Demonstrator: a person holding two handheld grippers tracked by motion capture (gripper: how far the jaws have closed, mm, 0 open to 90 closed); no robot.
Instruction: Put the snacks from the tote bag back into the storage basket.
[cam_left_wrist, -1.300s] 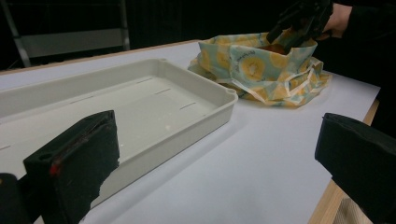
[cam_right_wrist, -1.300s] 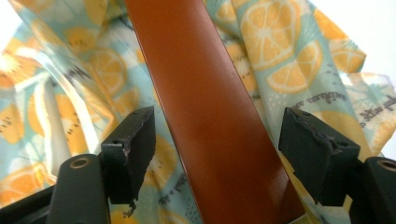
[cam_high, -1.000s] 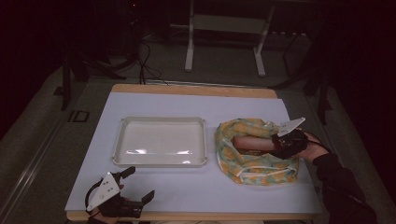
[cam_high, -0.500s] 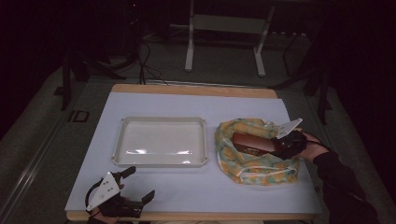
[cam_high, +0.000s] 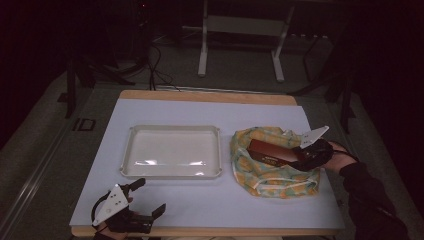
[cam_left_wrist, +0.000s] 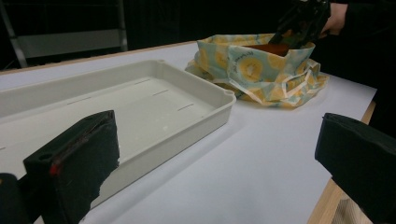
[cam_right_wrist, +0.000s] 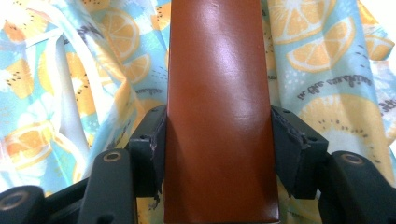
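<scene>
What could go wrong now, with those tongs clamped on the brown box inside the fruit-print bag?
The right tongs pinch only one end of the glossy brown box, so it could tilt or slip out. The soft fruit-print bag wraps around it and may snag or get dragged along. The white tray sits close beside the bag and could get bumped.

A tray (cam_high: 172, 151) sits at the centre of the table (cam_high: 200, 205), with a cloth bag (cam_high: 272, 172) to its right. A box (cam_high: 272, 153) lies in the bag's mouth. The left gripper (cam_high: 142, 200) rests at the near edge, in front of the tray.
</scene>
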